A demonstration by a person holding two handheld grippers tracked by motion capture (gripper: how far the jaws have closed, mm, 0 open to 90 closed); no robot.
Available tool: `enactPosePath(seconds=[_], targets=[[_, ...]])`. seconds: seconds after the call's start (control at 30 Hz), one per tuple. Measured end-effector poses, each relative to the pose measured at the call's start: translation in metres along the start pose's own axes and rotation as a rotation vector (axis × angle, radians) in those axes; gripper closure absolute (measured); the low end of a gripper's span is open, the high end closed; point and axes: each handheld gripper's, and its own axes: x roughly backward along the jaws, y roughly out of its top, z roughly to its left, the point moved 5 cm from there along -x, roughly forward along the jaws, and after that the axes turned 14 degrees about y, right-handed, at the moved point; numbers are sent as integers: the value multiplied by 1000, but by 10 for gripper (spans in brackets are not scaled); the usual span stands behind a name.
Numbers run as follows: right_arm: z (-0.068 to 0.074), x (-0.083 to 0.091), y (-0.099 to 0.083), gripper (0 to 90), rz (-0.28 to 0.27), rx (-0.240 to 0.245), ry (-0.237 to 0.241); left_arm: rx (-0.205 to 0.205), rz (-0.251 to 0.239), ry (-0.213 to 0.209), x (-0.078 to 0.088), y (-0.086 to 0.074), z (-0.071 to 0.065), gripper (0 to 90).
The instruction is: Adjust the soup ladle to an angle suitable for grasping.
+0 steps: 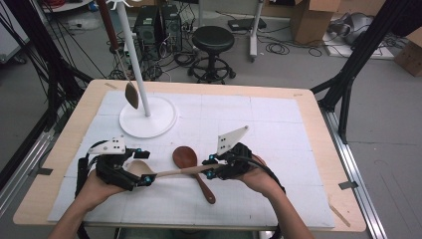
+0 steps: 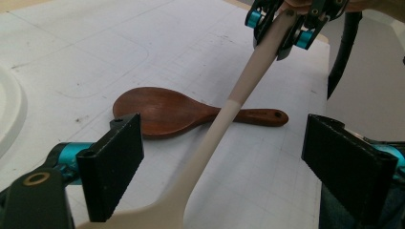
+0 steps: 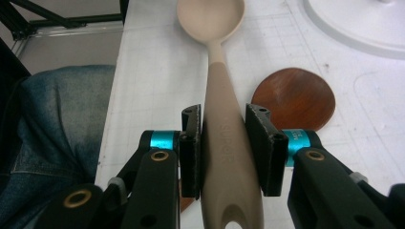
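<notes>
- The beige spoon (image 3: pixel 220 100) has a long smooth handle and a round shallow bowl; it looks like matte plastic or silicone, with faint raised letters on the wide end of the handle
- The right gripper (image 3: pixel 222 150) pinches this handle between its two black ribbed pads, near the end that has a hanging hole; the spoon points straight away from this gripper, bowl at the far end
- The left gripper (image 2: pixel 224 167) has its jaws spread wide; the neck of the beige spoon passes between them and touches neither pad, and the bowl is low, close to this gripper's body
- A dark brown wooden spoon (image 2: pixel 186 112) lies flat just beyond the left gripper, under the beige handle; it is glossy, with an oval bowl and a small hole at the end of its handle
- Farther from both grippers stands a white rack (image 1: pixel 148 117) with a round base and a thin pole; a dark spoon (image 1: pixel 130 92) hangs beside the pole
- The bench (image 1: pixel 64 149) is light wood, covered with a white mat with a fine grid
- Behind the bench is a grey floor with a black stool (image 1: pixel 213 42), cables and cardboard boxes
</notes>
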Motion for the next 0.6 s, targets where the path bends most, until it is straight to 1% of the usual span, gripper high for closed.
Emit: enactPosePath(seconds=[0.2, 0.27, 0.33, 0.4, 0.5, 0.53, 0.57, 0.6], targets=[[0, 1, 9, 682, -11, 12, 2, 1, 10, -20, -6, 0, -2, 191], [0, 1, 12, 682, -14, 20, 1, -2, 17, -30, -9, 0, -3, 225], [0, 1, 15, 682, -17, 24, 2, -5, 25, -33, -12, 0, -4, 231], [1, 1, 18, 682, -16, 23, 6, -9, 32, -38, -16, 0, -4, 257], [1, 1, 22, 683, -20, 31, 5, -15, 46, -30, -22, -1, -5, 282], [2, 1, 23, 682, -17, 29, 7, -20, 52, -34, -23, -1, -5, 292], [2, 1, 25, 682, -19, 39, 2, -17, 54, -36, -25, -1, -6, 301], [2, 1, 26, 682, -18, 39, 4, -20, 59, -38, -26, -2, -6, 311]])
